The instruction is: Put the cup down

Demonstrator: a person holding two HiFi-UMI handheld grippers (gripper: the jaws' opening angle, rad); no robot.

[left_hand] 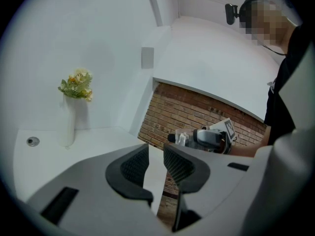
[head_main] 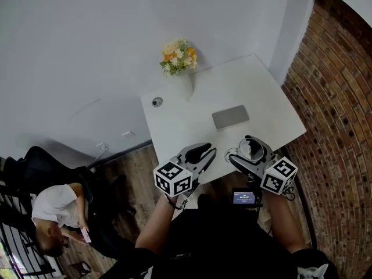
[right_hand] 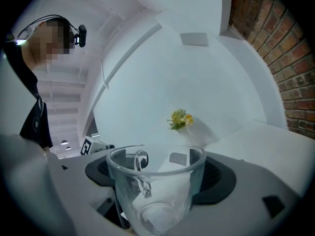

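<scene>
At near edge of tabletop (head_main: 232, 89): cup (right_hand: 160, 191) upright, pinched between widely spread jaws of right gripper (head_main: 249, 150). Appears held clear of the surface; contact cannot be told. Left gripper (left_hand: 156, 164) alongside, jaws a narrow gap apart, nothing between. Judged not yet done: lowering onto the surface, release and pulling back all left.

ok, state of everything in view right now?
cup: upright, empty, gripped by the right gripper.
right gripper: closed on the cup.
left gripper: jaws slightly apart, empty.
vase: upright on the table, holding flowers.
grey pad: flat on the table.
</scene>
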